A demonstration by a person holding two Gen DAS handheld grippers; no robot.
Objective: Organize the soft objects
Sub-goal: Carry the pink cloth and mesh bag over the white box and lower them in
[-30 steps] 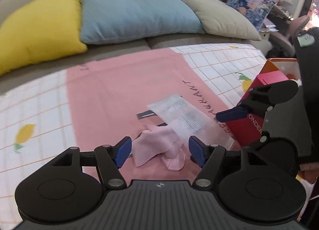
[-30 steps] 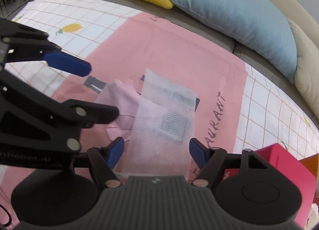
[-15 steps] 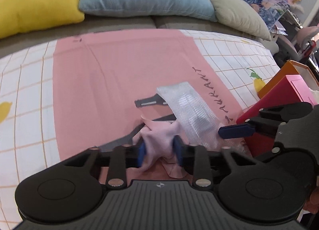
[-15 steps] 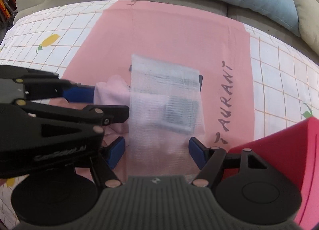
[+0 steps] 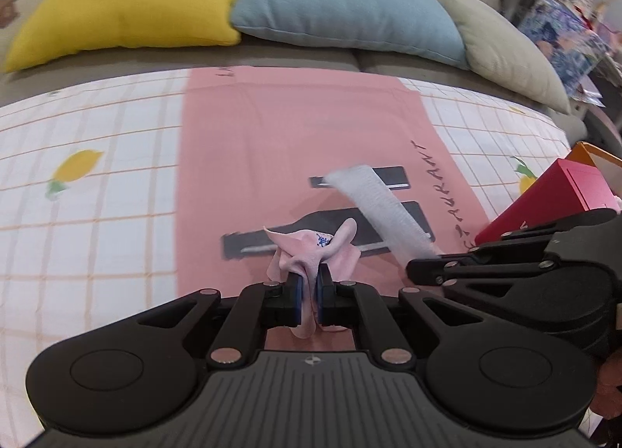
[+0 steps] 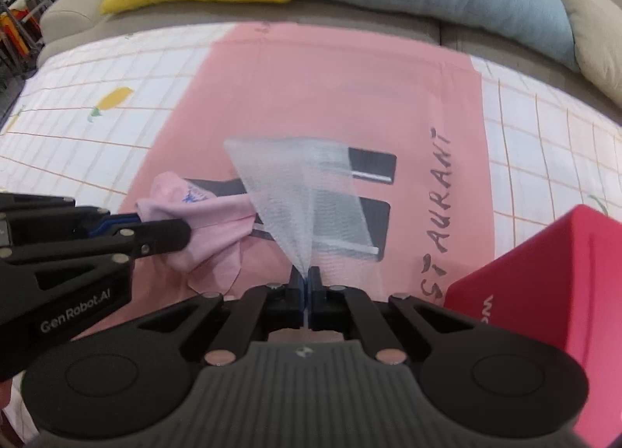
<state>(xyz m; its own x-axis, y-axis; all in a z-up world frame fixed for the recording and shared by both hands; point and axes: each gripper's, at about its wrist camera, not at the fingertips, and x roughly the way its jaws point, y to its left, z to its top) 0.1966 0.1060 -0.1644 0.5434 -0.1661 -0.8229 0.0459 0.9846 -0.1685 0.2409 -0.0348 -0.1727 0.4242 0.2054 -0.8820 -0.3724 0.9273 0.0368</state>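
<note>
A small pink cloth (image 5: 311, 253) with a blue mark is bunched between the blue pads of my left gripper (image 5: 309, 292), which is shut on it just above the pink cloth-covered surface (image 5: 291, 129). In the right wrist view the pink cloth (image 6: 210, 222) hangs from that gripper at the left. A translucent white mesh bag (image 6: 299, 191) fans up from my right gripper (image 6: 305, 288), which is shut on its near corner. The mesh bag (image 5: 381, 210) shows as a raised strip in the left wrist view, beside the right gripper's arm.
Yellow (image 5: 128, 8), blue (image 5: 342, 0) and beige (image 5: 505, 55) cushions line the sofa back. A red box (image 6: 552, 284) stands at the right, an orange one (image 5: 591, 152) behind it. Black printed bars (image 5: 350, 226) mark the pink cloth. A cluttered shelf sits far right.
Both grippers went from open to shut: the left on the pink cloth, the right on the mesh bag's corner. The bag now lifts off the surface, uncovering the black print beneath.
</note>
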